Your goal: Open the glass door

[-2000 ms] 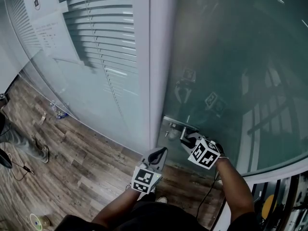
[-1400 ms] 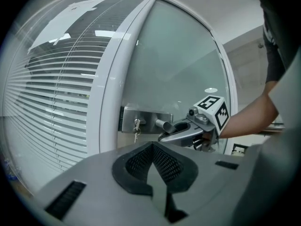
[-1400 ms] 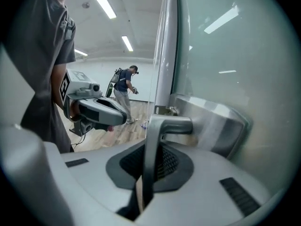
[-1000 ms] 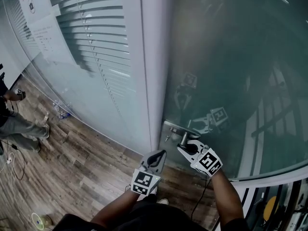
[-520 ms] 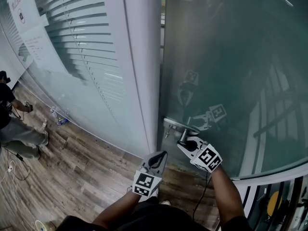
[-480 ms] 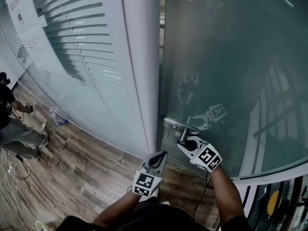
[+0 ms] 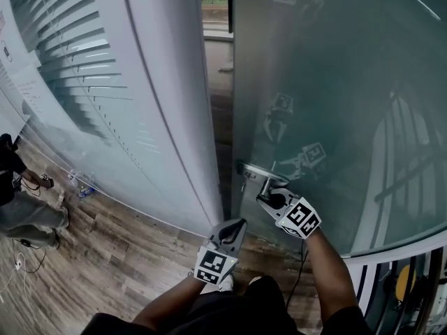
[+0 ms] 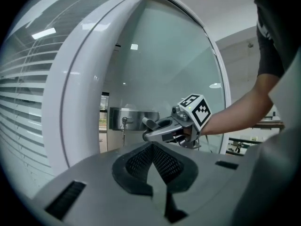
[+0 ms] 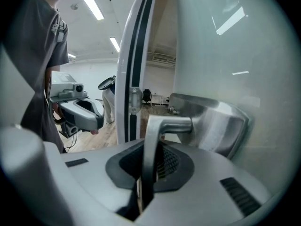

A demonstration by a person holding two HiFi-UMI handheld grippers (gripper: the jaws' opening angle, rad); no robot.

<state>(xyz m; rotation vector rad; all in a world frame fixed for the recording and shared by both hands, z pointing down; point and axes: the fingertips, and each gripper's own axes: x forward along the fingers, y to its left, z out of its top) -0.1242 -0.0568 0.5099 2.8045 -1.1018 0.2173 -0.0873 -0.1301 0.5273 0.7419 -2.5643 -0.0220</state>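
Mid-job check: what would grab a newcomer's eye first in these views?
The big frosted glass door fills the right of the head view. It stands ajar, with a gap between it and the white frame. Low on the door's edge, the right tongs are clamped on the metal lever handle. The left tongs hang shut and empty just below, near the frame's foot.

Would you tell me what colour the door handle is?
Silver metal handle, clearest in right gripper view.

Narrow gap free btwn glass door (image 7: 328, 61) edge & white frame post (image 7: 164, 96), which block either side.
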